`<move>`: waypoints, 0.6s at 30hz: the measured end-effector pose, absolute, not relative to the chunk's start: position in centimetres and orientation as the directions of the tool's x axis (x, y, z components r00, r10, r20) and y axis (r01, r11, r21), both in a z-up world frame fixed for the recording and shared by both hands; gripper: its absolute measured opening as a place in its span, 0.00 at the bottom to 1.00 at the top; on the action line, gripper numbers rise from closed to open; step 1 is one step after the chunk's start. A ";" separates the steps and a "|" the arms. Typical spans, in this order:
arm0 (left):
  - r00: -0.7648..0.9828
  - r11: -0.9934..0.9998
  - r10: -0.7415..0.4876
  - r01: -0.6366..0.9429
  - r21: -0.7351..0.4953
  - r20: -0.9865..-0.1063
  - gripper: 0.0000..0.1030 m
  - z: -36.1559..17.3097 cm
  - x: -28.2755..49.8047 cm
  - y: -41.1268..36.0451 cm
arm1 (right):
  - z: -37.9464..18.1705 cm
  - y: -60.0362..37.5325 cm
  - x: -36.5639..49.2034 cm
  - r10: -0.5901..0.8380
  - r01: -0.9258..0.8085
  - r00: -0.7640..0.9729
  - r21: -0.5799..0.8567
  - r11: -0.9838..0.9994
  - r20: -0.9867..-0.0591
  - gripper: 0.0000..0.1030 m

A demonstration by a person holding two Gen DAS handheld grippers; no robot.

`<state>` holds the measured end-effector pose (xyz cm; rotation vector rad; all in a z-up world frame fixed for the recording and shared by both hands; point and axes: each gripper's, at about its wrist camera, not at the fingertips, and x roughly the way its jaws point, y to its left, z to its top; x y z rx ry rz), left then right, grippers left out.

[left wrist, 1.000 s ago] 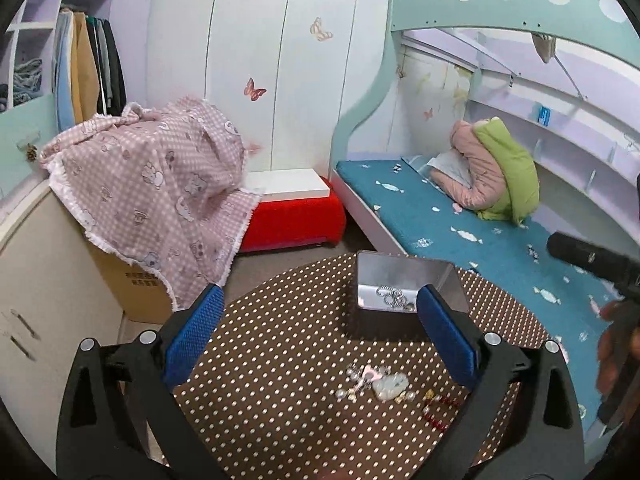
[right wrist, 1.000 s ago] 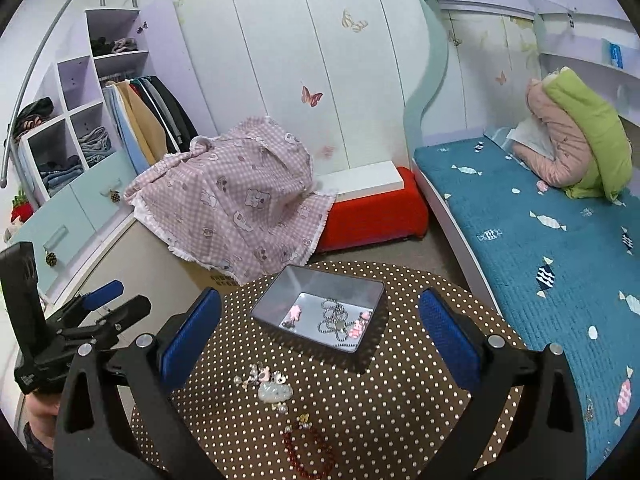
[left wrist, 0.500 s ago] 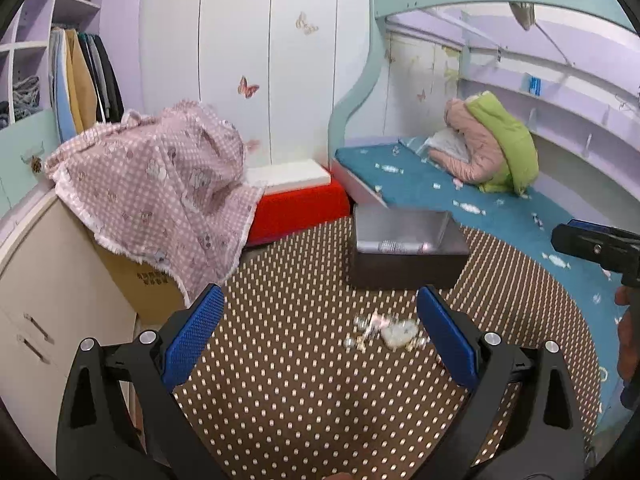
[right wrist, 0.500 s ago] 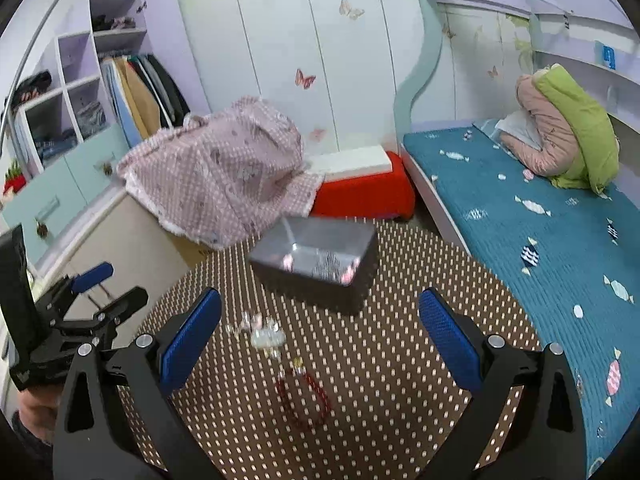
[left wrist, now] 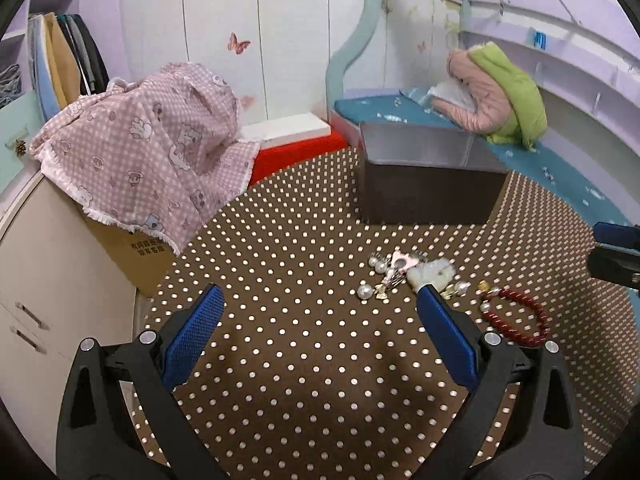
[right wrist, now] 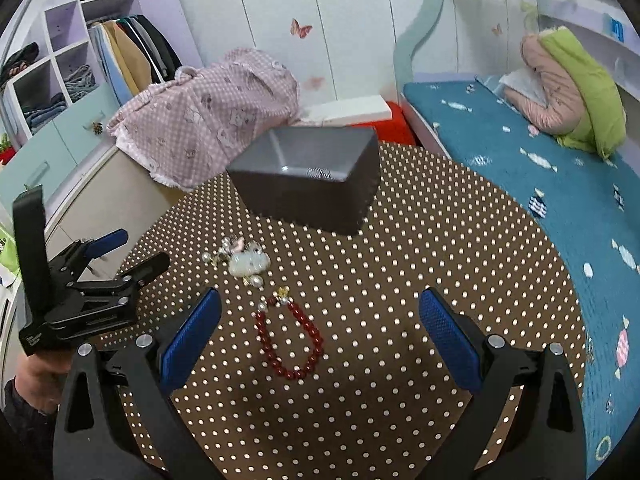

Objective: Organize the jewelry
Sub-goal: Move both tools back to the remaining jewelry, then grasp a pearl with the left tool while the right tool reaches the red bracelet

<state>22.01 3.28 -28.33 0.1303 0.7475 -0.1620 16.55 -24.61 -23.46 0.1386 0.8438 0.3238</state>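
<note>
A dark grey open box (left wrist: 428, 176) (right wrist: 312, 176) stands at the far side of a round brown polka-dot table (left wrist: 300, 264) (right wrist: 440, 264). In front of it lies a small heap of pearls, clips and a pale pendant (left wrist: 408, 272) (right wrist: 242, 258). A red bead bracelet (left wrist: 514, 316) (right wrist: 290, 340) lies nearer. My left gripper (left wrist: 320, 332) is open and empty, left of the heap. My right gripper (right wrist: 320, 336) is open and empty, with the bracelet between its fingers' line of sight.
A pink checked cloth (left wrist: 148, 152) covers a cardboard box left of the table. A red bench (left wrist: 296, 152) stands behind. A bed with a teal mattress (right wrist: 520, 140) runs along the right. White cabinets (left wrist: 44, 280) stand at the left.
Both grippers have come lower and closer to the table. The box now shows more from the side, and the jewellery heap and bracelet look larger and nearer.
</note>
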 end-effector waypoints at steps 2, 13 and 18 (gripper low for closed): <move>0.710 0.980 -0.085 0.188 0.072 -0.699 0.94 -29.4 22.9 3.0 | -23.9 -24.7 16.7 0.336 -0.224 0.608 0.251 0.942 -0.719 0.92; 0.641 0.980 -0.071 0.188 0.066 -0.765 0.75 -31.6 26.7 3.1 | -25.8 -24.5 17.6 0.345 -0.223 0.557 0.264 0.938 -0.755 0.92; 0.606 0.973 -0.126 0.230 0.022 -0.785 0.64 -32.0 27.4 3.1 | -26.2 -24.5 17.8 0.350 -0.223 0.543 0.271 0.937 -0.763 0.92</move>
